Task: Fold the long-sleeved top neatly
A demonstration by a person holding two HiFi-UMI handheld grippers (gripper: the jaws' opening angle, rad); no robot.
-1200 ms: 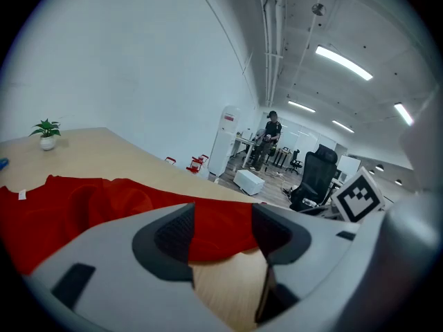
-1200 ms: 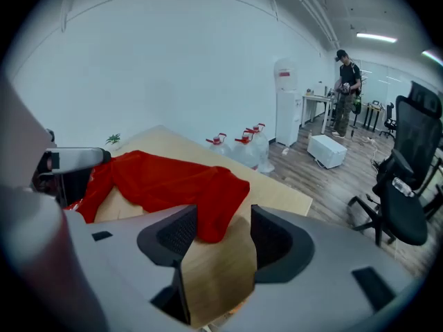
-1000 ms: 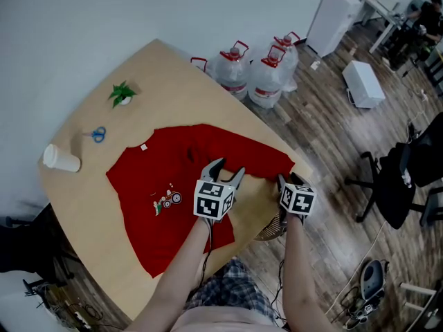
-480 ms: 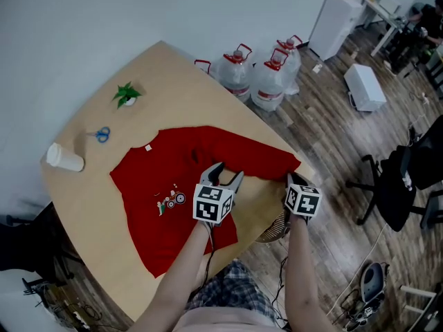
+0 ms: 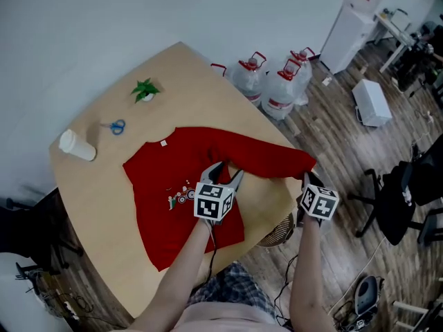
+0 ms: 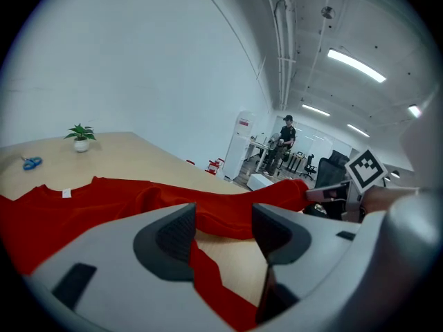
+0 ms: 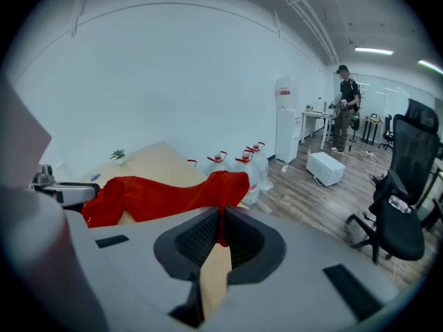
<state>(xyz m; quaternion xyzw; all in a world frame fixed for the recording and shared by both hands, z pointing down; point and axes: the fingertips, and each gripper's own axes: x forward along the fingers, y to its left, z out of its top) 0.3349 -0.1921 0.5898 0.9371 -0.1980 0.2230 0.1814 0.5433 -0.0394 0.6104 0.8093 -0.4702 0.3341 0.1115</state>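
Observation:
A red long-sleeved top (image 5: 176,178) lies spread on the wooden table (image 5: 90,206), print side up. One sleeve (image 5: 277,159) stretches to the table's right edge. My right gripper (image 5: 306,178) has just been closing and is now shut on that sleeve's end, a thin fold of red cloth (image 7: 220,216) pinched between its pads, lifted off the table. My left gripper (image 5: 223,173) hovers open over the top's near edge. In the left gripper view a strip of red cloth (image 6: 208,282) runs under the gap of the left gripper (image 6: 223,230), not pinched.
At the table's far left stand a paper cup (image 5: 76,144), blue scissors (image 5: 116,126) and a small potted plant (image 5: 144,88). Water bottles (image 5: 277,88) stand on the floor behind the table, a wire basket (image 5: 277,234) under its near edge, an office chair (image 5: 398,185) at right.
The right gripper has risen at the table's edge, taking the sleeve's end up with it. The left gripper has shifted slightly over the top, its jaws still apart.

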